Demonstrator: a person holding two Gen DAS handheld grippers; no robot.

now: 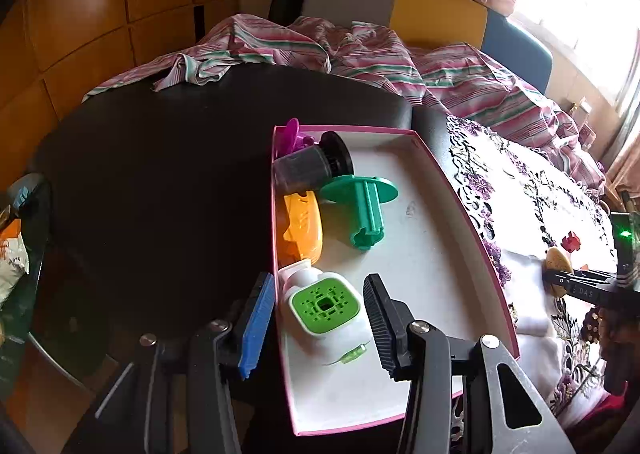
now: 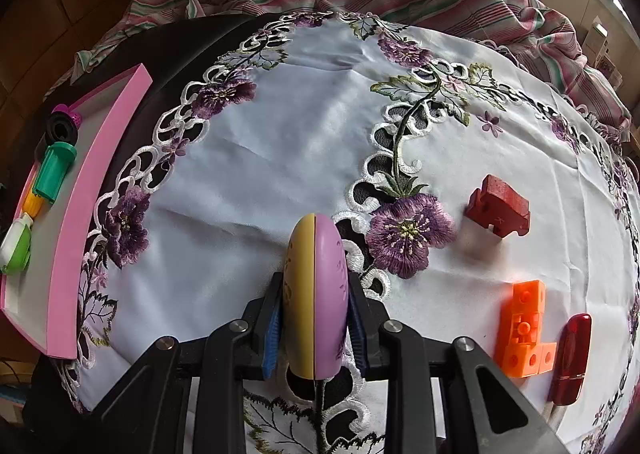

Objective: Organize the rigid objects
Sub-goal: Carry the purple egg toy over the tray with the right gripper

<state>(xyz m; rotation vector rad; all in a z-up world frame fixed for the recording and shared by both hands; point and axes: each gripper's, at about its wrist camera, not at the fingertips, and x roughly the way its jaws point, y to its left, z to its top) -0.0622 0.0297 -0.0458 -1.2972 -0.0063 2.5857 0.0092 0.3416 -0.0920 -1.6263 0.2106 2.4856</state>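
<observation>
My left gripper (image 1: 316,318) is open, its fingers either side of a white and green device (image 1: 324,306) lying in the pink-rimmed box (image 1: 456,190). The box also holds an orange piece (image 1: 304,226), a green spool (image 1: 362,206), a grey-black cylinder (image 1: 312,166) and a purple piece (image 1: 292,134). My right gripper (image 2: 314,318) is shut on a yellow and purple oval disc (image 2: 316,294), held on edge above the embroidered cloth (image 2: 280,134). On the cloth lie a dark red block (image 2: 498,206), an orange block piece (image 2: 522,330) and a red capsule-shaped object (image 2: 570,358).
The box sits on a dark round table (image 1: 160,174), its right side by the cloth (image 1: 532,190). It shows at the left in the right wrist view (image 2: 100,190). Striped fabric (image 1: 360,50) is heaped behind the table. The right gripper shows at the right edge (image 1: 584,286).
</observation>
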